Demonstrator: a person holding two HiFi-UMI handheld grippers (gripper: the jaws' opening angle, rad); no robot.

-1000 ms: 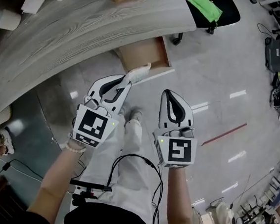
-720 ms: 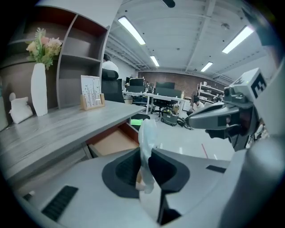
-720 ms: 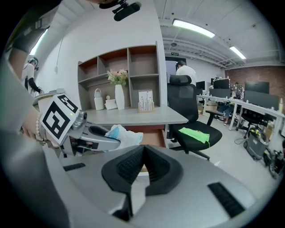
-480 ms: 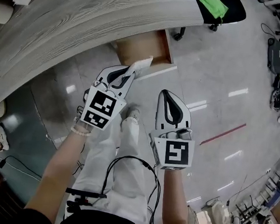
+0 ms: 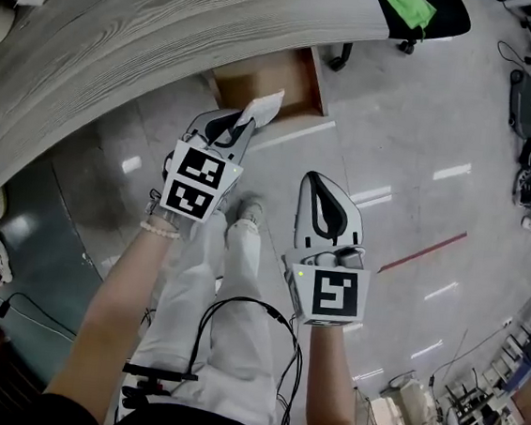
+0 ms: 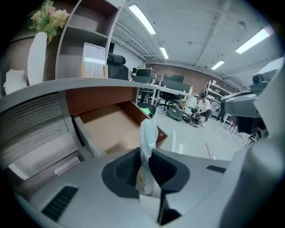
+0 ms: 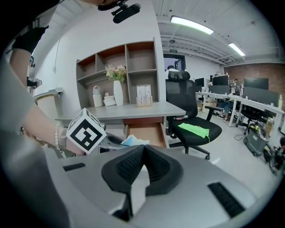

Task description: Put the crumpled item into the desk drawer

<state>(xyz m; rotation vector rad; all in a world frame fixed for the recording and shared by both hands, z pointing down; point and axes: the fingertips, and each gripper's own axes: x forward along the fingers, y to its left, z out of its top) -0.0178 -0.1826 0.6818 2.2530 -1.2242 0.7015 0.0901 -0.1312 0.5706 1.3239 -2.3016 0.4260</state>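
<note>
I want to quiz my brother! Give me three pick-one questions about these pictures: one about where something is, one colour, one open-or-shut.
1. Where is the crumpled item?
A on the floor
B between the jaws of the left gripper
C on the desk top

2. What colour is the cloth on the office chair?
A green
B red
C yellow

3. The desk drawer is
A pulled open
B pushed shut
C gone

Answers:
1. B, the jaws pinch it in the left gripper view.
2. A, bright green lies on the black seat.
3. A, its bare brown inside shows.
</note>
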